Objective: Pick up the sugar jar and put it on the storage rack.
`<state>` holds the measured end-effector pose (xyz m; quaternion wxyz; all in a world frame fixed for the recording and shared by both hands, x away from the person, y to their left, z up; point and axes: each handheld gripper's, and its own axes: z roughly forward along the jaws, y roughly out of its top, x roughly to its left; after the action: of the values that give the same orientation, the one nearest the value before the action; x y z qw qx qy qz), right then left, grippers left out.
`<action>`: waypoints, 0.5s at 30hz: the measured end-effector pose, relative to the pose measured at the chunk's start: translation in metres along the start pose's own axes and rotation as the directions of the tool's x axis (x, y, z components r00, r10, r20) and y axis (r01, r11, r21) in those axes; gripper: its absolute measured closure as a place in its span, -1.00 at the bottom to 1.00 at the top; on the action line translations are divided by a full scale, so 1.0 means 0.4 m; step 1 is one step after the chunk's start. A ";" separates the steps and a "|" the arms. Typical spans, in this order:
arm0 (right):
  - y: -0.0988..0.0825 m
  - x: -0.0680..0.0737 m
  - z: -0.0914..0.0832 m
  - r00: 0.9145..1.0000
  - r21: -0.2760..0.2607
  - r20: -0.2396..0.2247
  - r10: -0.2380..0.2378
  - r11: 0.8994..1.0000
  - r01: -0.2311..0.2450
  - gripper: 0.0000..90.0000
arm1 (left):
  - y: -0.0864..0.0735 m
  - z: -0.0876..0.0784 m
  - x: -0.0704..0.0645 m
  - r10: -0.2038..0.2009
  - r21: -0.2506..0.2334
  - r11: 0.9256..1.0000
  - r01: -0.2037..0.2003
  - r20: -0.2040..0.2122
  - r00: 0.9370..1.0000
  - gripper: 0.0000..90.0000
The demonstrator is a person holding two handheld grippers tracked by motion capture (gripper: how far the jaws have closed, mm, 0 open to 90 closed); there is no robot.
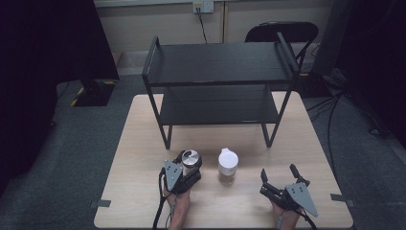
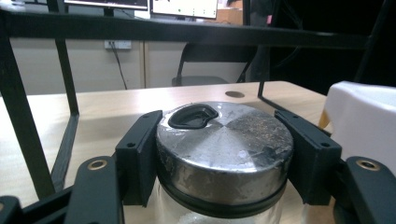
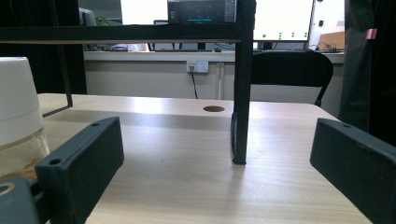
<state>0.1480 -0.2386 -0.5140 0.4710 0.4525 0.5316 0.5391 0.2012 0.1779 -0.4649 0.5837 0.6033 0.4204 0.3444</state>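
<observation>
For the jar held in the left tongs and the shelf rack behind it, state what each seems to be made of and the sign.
Jar: lid looks like brushed metal, with scuffed grey sheen; body apparently clear glass or plastic. Shelf rack: probably black-painted metal, with thin matte bars.

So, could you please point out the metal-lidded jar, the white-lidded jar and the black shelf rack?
metal-lidded jar (image 2: 224, 140): left gripper view, on its metal lid.
white-lidded jar (image 1: 228, 160): high view, on its white lid.
black shelf rack (image 1: 220, 62): high view, on its top shelf.
</observation>
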 end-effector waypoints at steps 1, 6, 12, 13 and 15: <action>0.000 0.000 0.000 1.000 0.000 0.000 0.000 1.000 0.000 -0.97 | 0.003 -0.002 0.001 0.006 -0.005 1.000 -0.006 0.005 1.000 -0.21; 0.000 0.000 0.000 1.000 0.000 0.001 0.000 1.000 0.000 -0.97 | 0.021 -0.009 0.000 0.017 -0.025 1.000 -0.017 0.016 1.000 -0.21; 0.000 0.000 0.000 1.000 0.000 0.000 0.000 1.000 0.000 -0.97 | 0.040 -0.012 0.003 0.029 -0.031 0.999 -0.028 0.040 0.999 -0.21; 0.000 0.000 0.000 1.000 0.000 0.000 0.000 1.000 0.000 -0.97 | 0.043 -0.013 0.004 0.031 -0.032 0.999 -0.029 0.043 0.999 -0.21; 0.000 0.000 0.000 1.000 0.000 0.000 0.000 1.000 0.000 -0.97 | 0.048 -0.013 0.006 0.028 -0.036 0.999 -0.026 0.053 0.998 -0.21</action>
<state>0.1480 -0.2385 -0.5140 0.4712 0.4526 0.5317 0.5390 0.1993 0.1829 -0.4457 0.6006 0.6074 0.3904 0.3436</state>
